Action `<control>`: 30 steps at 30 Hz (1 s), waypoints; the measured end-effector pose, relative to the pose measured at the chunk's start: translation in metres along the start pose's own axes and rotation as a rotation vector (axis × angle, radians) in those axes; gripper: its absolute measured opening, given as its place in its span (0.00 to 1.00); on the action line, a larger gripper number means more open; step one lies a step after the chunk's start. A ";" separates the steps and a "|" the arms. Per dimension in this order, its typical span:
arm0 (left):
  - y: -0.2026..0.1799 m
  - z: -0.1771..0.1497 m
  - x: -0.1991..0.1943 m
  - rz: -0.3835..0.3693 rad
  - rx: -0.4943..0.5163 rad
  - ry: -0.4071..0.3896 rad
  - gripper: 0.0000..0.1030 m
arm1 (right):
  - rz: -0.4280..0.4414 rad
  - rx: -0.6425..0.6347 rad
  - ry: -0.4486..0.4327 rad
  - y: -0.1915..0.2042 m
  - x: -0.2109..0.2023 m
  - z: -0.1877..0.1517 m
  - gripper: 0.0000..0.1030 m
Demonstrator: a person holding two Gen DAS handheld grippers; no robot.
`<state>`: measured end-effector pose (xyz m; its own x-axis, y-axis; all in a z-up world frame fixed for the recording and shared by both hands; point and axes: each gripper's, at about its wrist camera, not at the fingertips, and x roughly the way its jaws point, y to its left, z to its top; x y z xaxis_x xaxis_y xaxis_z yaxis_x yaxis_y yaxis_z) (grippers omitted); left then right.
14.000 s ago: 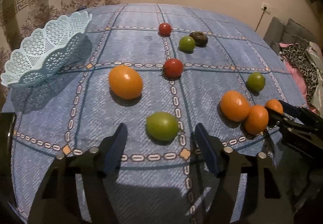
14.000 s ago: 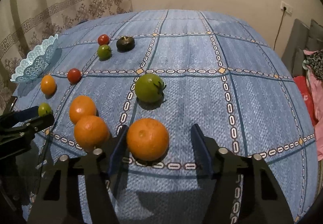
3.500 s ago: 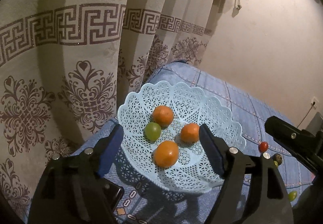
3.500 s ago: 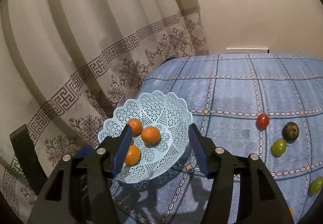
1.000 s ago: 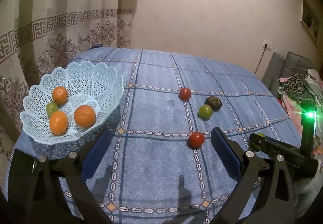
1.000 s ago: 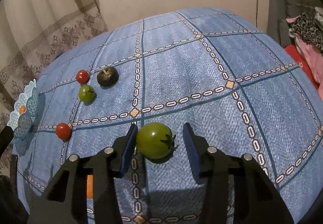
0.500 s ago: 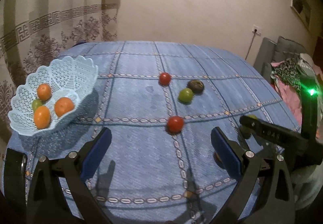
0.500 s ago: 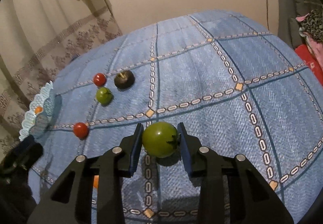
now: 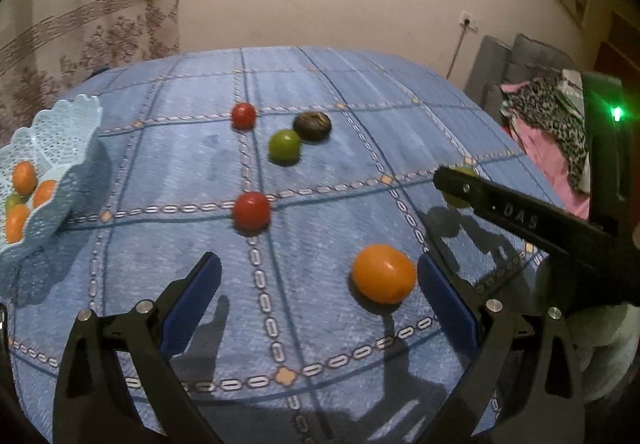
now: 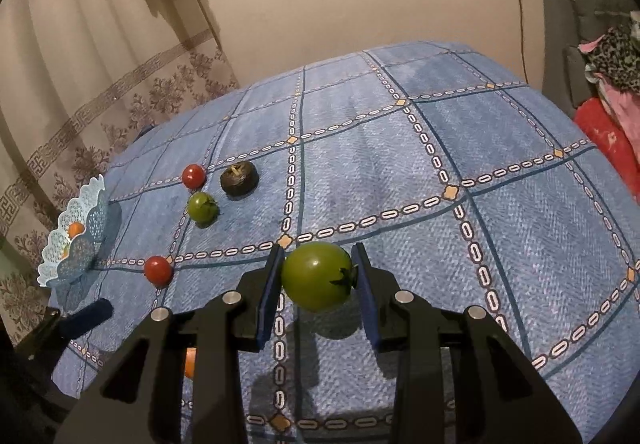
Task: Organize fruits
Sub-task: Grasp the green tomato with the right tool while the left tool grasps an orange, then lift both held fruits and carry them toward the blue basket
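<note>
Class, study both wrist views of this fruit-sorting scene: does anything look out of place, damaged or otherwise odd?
One item stands out: the dark fruit on the blue cloth, beside a green fruit and a red one. It is blackish-brown and dull, unlike the bright fruit around it, so it may be spoiled. Nothing is spilled or toppled.

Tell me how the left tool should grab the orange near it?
Grip the orange across its round middle, one finger on each side. Come from the near edge of the table, straight along the open left tool, shifted a little to the right, since the orange sits close to the right finger. It lies alone on the cloth, with nothing crowding its sides.
</note>
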<state>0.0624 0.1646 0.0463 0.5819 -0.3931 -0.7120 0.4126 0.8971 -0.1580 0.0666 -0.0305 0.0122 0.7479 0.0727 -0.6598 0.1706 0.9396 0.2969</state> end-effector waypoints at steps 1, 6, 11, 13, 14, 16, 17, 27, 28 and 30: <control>-0.002 0.000 0.003 -0.008 0.004 0.011 0.90 | 0.002 0.003 0.000 -0.001 0.000 0.000 0.34; -0.006 -0.001 0.016 -0.050 0.002 0.064 0.78 | 0.013 0.019 0.010 -0.004 0.003 -0.004 0.34; -0.015 -0.002 0.023 -0.092 0.019 0.072 0.71 | 0.028 0.018 0.016 -0.002 0.004 -0.006 0.34; -0.018 -0.003 0.025 -0.110 0.024 0.082 0.67 | 0.033 0.017 0.018 -0.001 0.004 -0.007 0.34; -0.019 -0.004 0.027 -0.123 0.026 0.089 0.66 | 0.035 0.016 0.019 -0.001 0.004 -0.007 0.34; -0.021 -0.006 0.030 -0.139 0.026 0.098 0.64 | 0.038 0.015 0.020 0.000 0.004 -0.008 0.34; -0.022 -0.006 0.030 -0.140 0.029 0.099 0.64 | 0.040 0.014 0.021 0.000 0.004 -0.008 0.34; -0.025 -0.008 0.036 -0.158 0.032 0.075 0.41 | 0.047 0.006 0.027 0.002 0.006 -0.010 0.34; -0.024 -0.008 0.036 -0.165 0.026 0.076 0.41 | 0.047 0.007 0.027 0.002 0.006 -0.010 0.34; -0.022 -0.008 0.035 -0.173 0.018 0.074 0.41 | 0.047 0.007 0.025 0.002 0.006 -0.010 0.34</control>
<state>0.0682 0.1325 0.0190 0.4481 -0.5246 -0.7239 0.5148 0.8134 -0.2708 0.0646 -0.0247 0.0019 0.7387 0.1252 -0.6623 0.1404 0.9325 0.3328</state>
